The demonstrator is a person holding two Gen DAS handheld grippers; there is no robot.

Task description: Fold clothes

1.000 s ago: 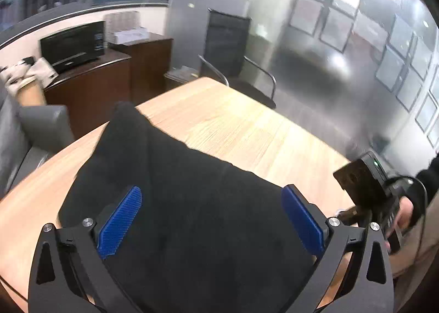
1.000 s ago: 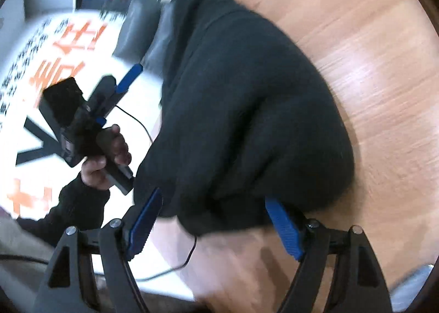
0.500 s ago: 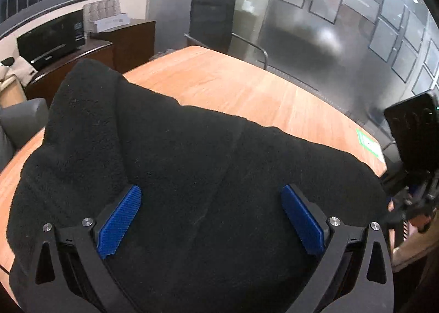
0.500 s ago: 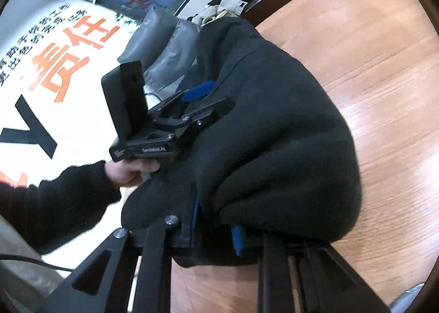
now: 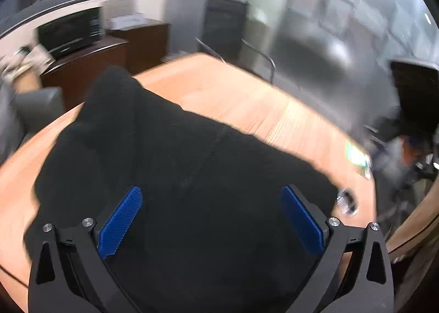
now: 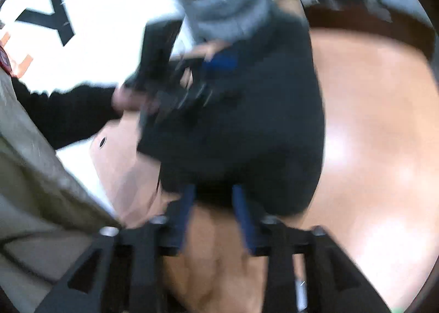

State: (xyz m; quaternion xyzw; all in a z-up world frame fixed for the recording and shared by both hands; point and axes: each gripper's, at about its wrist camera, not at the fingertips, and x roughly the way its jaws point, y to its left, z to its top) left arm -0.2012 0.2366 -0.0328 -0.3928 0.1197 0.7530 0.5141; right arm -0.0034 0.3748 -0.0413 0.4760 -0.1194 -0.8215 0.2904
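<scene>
Left gripper (image 5: 211, 219), blue pads spread wide, hovers over the bulky black fleece garment (image 5: 175, 165) heaped on the light wooden worktop (image 5: 247, 99), gripping nothing. Right gripper (image 6: 214, 203), pads drawn close on the garment's near edge, apparently pinches it for a fold; blur leaves contact uncertain.

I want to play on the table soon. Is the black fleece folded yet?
Partly. The black fleece already lies doubled in a thick bundle on the wooden table. The left tool hovers open over it; the right tool is at its edge, grip too blurred to tell. Neatening or another fold likely remains.
</scene>
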